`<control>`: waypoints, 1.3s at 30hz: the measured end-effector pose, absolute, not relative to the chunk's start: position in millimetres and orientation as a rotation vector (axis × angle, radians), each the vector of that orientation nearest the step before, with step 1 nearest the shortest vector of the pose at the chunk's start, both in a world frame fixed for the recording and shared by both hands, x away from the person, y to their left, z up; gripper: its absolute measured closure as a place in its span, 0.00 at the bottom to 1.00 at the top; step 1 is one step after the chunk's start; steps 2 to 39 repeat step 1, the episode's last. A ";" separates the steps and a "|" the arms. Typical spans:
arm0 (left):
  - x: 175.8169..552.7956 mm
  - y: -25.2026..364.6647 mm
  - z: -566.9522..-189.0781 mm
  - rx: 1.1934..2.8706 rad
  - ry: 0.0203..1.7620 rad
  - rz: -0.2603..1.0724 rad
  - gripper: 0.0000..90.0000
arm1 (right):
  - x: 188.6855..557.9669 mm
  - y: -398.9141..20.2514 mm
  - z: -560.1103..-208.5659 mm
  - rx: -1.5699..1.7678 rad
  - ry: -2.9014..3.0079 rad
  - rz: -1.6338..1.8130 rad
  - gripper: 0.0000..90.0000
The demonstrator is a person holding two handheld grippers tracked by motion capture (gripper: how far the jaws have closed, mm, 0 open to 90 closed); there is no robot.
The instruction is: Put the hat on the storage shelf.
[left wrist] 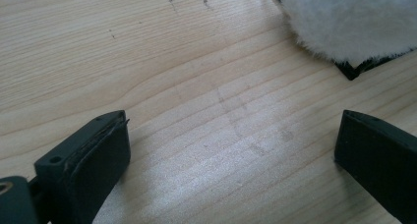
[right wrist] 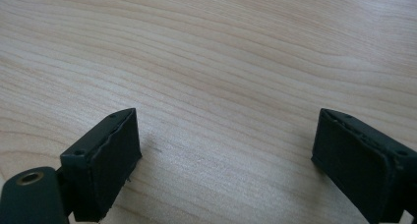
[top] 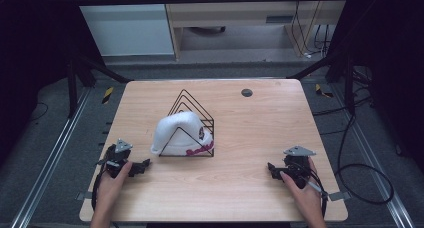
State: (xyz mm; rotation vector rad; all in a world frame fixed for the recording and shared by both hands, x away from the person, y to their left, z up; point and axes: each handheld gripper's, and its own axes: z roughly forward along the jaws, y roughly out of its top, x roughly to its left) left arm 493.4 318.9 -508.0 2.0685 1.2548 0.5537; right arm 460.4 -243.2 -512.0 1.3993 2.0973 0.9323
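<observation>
A white fluffy hat with a dark red band sits draped over the front of a black wire triangular rack near the middle of the wooden table. My left gripper rests on the table just left of and nearer than the hat, jaws open and empty. In the left gripper view the hat's white fleece lies ahead at the upper right, with a black corner of the rack beneath it; my left gripper holds nothing. My right gripper rests open at the table's right, over bare wood.
A small dark round disc lies at the table's far right. Black frame bars run beside the table's far corners. Cables trail on the floor to the right.
</observation>
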 end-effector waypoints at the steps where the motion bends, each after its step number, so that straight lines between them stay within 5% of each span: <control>1: 493.4 318.7 -508.0 2.066 1.258 0.556 0.00 | 460.0 -243.2 -512.4 1.397 2.092 0.926 0.12; 39: 493.4 318.7 -508.0 2.066 1.258 0.556 0.00 | 460.0 -243.2 -512.4 1.397 2.092 0.926 0.12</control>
